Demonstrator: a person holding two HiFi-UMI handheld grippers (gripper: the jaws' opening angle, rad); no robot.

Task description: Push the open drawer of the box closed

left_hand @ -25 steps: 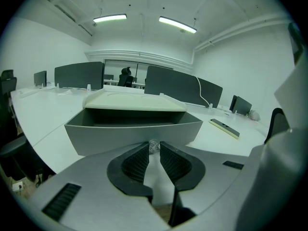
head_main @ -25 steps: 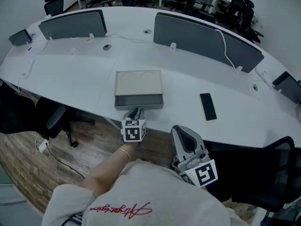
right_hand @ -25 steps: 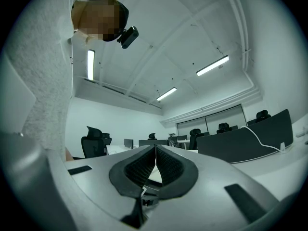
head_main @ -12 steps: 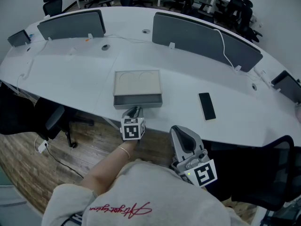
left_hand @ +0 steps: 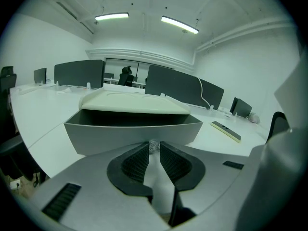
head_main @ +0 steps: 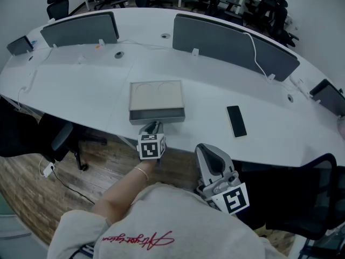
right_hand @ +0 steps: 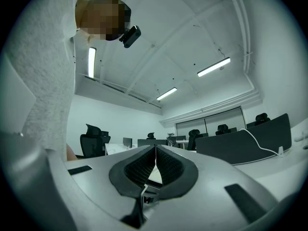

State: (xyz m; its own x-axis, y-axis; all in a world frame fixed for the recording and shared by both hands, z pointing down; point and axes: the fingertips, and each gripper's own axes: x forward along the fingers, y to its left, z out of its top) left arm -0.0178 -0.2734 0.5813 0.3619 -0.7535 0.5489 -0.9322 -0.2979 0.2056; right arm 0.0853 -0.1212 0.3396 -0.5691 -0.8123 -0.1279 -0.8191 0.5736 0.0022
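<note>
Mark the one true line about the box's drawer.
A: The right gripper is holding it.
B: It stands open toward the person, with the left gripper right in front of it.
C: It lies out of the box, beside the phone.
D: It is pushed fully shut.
B: the drawer juts open from under the top of the box, the left gripper sits just before its front, and the right gripper is held back near the person's body.

cool, fairly dim, even light with a blue-grey cast. it comes from ceiling strip lights [left_hand: 111, 17], which glow bright at the top of the left gripper view and at the centre right of the right gripper view. the white table [head_main: 81, 85] looks flat and pale; the drawer [left_hand: 134, 118] is dark inside. both gripper views bulge towards black corners.
</note>
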